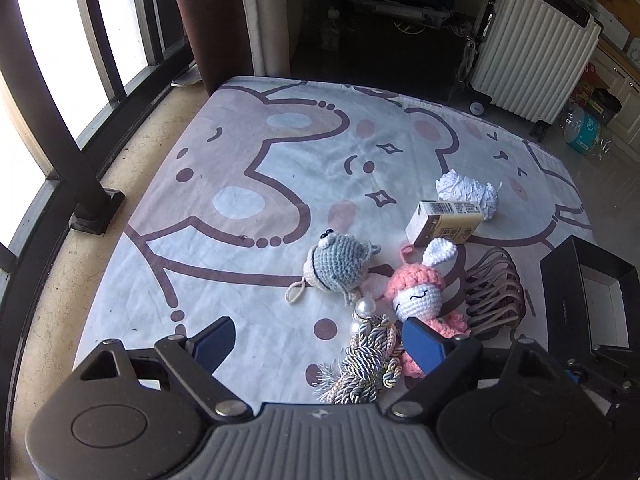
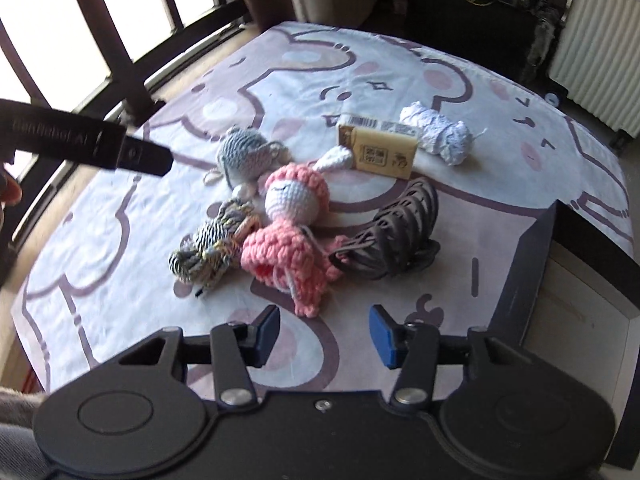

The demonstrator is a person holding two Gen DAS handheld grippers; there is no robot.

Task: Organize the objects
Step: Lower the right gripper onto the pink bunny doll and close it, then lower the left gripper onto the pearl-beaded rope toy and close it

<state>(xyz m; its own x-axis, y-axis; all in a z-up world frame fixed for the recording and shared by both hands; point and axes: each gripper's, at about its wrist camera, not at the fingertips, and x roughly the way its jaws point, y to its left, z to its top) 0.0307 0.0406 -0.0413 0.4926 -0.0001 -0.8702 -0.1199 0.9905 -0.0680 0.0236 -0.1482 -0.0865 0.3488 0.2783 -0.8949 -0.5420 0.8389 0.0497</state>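
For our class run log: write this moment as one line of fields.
left gripper: open, over tassel cord | right gripper: open, empty, near pink doll | black box: empty | nothing held

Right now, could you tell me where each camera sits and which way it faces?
Left wrist: rides on the left gripper, angled down over the cartoon blanket at the grey crochet toy, tassel and pink crochet doll; its own blue-padded fingers show, apart.
Right wrist: rides on the right gripper, angled down at the same pile, black box at right; its own fingers show, apart and empty, plus a black strap at left.
Shared: doll, tassel, tan carton, coiled cord.
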